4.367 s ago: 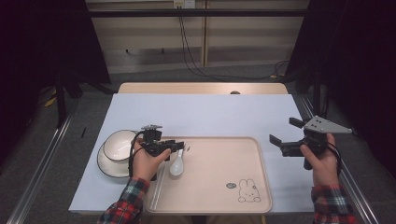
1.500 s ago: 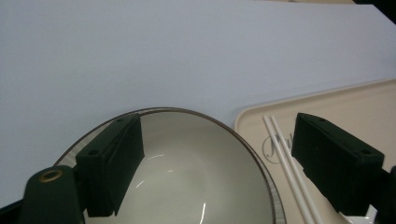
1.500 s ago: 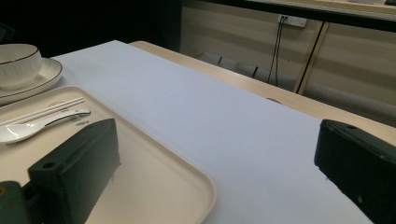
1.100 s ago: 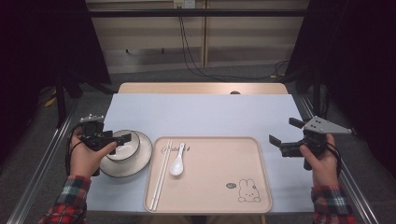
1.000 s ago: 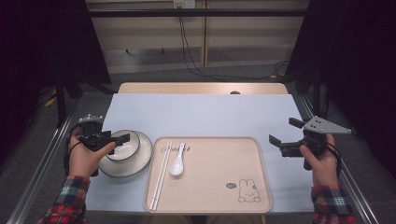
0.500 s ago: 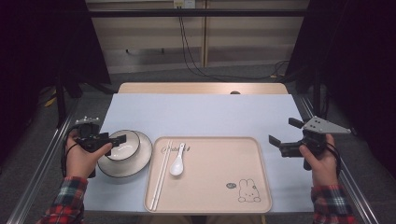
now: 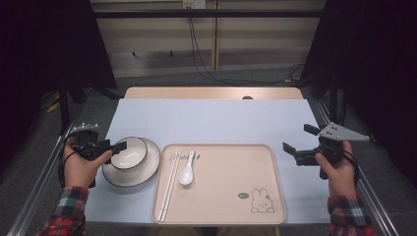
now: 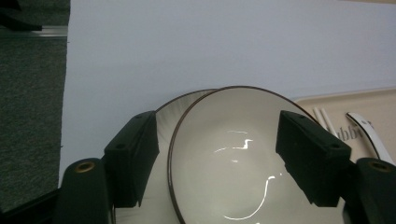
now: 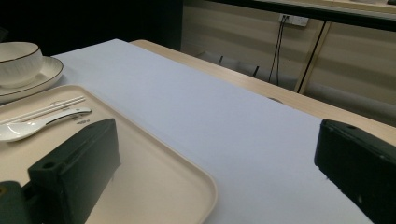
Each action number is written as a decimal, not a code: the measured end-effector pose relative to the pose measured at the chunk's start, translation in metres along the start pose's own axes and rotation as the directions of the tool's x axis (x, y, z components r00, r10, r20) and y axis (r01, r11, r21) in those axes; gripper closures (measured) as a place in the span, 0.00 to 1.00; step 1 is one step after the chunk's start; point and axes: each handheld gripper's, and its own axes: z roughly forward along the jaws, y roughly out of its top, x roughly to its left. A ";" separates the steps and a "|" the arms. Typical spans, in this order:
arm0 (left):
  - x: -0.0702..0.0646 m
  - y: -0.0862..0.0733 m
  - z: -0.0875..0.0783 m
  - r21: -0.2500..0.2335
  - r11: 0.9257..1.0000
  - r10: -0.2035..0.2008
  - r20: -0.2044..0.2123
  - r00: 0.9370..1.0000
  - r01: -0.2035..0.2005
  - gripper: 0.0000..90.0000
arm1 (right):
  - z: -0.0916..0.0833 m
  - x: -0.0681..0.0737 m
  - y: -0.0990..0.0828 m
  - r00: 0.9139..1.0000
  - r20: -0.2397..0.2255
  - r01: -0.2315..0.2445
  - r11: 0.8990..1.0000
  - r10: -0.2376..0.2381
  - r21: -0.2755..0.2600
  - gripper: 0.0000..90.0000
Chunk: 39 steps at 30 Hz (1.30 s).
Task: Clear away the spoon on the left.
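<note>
A white bowl (image 7: 130, 152) with a dark rim stands on a white plate (image 7: 135, 172) at the left of the table. My left gripper (image 7: 116, 146) reaches it from the left. In the left gripper view (image 8: 219, 135) one jaw hangs outside the bowl (image 8: 233, 158) over the plate (image 8: 164, 126), and the other hangs over the bowl's inside. The jaws have just been closing, with the near rim between them and a gap on each side. My right gripper (image 7: 298, 138) is open and empty at the table's right edge, with the blue cloth ahead of it (image 9: 217, 154).
A beige tray (image 7: 221, 201) with a rabbit print lies at the front middle. On its left part are a white spoon (image 7: 187, 169) and white chopsticks (image 7: 169, 184). The far half of the blue table cover (image 7: 211, 120) is bare.
My left hand went from the spoon on the tray to the bowl's left side, then drew back slightly to the left. Its jaws now stand narrower. The right gripper has stayed put.
</note>
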 end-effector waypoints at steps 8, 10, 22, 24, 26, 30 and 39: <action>0.004 -0.002 0.001 -0.021 1.000 0.008 -0.038 0.999 -0.009 0.41 | -0.001 0.000 0.000 1.000 0.004 -0.012 1.000 0.012 0.002 0.00; 0.005 -0.002 0.001 -0.021 1.000 0.008 -0.039 0.999 -0.009 0.41 | -0.001 0.000 0.000 1.000 0.005 -0.010 1.000 0.010 0.004 0.00; 0.010 -0.012 0.008 0.024 0.999 -0.026 -0.033 0.999 0.027 0.52 | 0.000 -0.001 0.000 1.000 0.003 -0.003 1.000 0.003 0.003 0.00; 0.011 -0.013 0.008 0.034 0.998 -0.043 -0.032 0.999 0.044 0.56 | 0.000 -0.001 0.000 1.000 0.003 -0.004 1.000 0.004 0.005 0.00; 0.011 -0.014 0.009 0.036 0.997 -0.071 -0.031 0.997 0.072 0.59 | 0.001 0.000 0.000 1.000 0.005 -0.008 1.000 0.008 0.006 0.00; 0.012 -0.016 0.009 0.063 0.995 -0.076 -0.032 0.997 0.078 0.64 | 0.001 0.000 0.000 1.000 0.006 -0.008 1.000 0.008 0.006 0.00; 0.014 -0.020 0.012 0.093 0.988 -0.119 -0.035 0.992 0.122 0.75 | 0.002 0.000 0.000 1.000 0.003 -0.006 1.000 0.006 0.006 0.00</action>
